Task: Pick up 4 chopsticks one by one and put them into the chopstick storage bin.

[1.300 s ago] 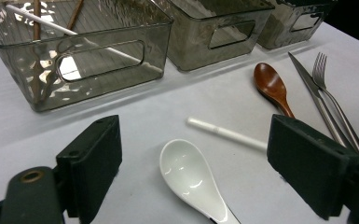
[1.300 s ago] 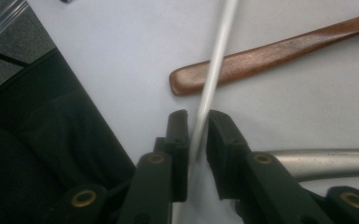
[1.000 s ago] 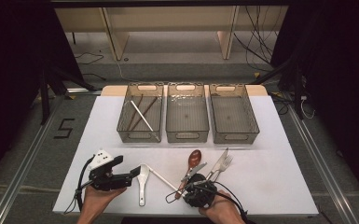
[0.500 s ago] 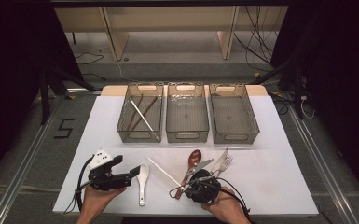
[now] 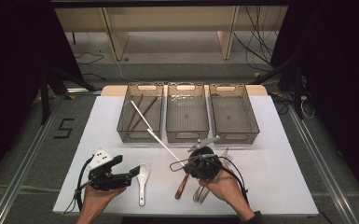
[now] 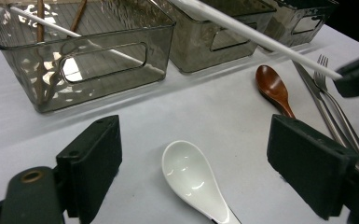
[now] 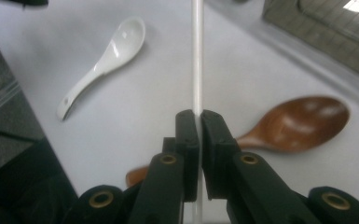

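My right gripper (image 5: 189, 164) is shut on the near end of a long white chopstick (image 5: 165, 147). The stick is raised off the table and slants up-left toward the front of the left bin (image 5: 139, 138). In the right gripper view the black jaws pinch the chopstick (image 7: 197, 60) tightly. That bin holds another white chopstick (image 5: 140, 113) and brown chopsticks (image 5: 145, 108). My left gripper (image 5: 126, 169) stands open at the front left, with a white ceramic spoon (image 6: 196, 182) on the table just beyond its jaws.
A wooden spoon (image 5: 181, 185), a fork and a knife (image 5: 201, 192) lie on the white table under my right hand. The middle bin (image 5: 187, 136) and the right bin (image 5: 235, 137) stand side by side at the back. The table's front edge is close to both hands.
My right gripper has risen and shifted toward the bins with the white chopstick, lifting it off the table. The left gripper has stayed where it was.
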Motion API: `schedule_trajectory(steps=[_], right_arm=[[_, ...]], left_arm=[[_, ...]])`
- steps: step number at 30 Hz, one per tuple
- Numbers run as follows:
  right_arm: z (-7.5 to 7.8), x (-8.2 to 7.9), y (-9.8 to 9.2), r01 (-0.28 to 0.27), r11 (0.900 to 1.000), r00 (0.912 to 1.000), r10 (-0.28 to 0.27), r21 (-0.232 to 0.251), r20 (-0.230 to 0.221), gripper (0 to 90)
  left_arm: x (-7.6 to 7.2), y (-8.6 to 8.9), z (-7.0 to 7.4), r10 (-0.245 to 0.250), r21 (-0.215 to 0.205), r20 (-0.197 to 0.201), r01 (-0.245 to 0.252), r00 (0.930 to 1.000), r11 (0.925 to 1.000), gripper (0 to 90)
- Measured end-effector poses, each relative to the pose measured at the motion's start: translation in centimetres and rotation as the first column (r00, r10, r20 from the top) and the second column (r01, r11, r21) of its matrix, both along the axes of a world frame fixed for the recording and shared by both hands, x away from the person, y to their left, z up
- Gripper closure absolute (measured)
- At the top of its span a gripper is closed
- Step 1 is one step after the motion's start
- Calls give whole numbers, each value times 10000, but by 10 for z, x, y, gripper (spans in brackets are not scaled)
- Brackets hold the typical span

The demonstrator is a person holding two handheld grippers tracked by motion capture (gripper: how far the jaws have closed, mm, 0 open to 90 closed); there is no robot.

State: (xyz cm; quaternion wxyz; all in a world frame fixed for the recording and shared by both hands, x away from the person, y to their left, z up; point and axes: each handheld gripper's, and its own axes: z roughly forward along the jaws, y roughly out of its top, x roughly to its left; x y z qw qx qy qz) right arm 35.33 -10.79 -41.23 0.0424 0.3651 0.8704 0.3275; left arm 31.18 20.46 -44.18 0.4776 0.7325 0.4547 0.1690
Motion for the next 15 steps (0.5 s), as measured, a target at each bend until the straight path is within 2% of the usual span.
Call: schedule_trajectory(steps=[15], right_arm=[[16, 46, 23, 467, 9989, 9979, -470, 72, 440, 867]], left_arm=[[0, 0, 0, -58, -163, 118, 59, 9999, 9998, 176]])
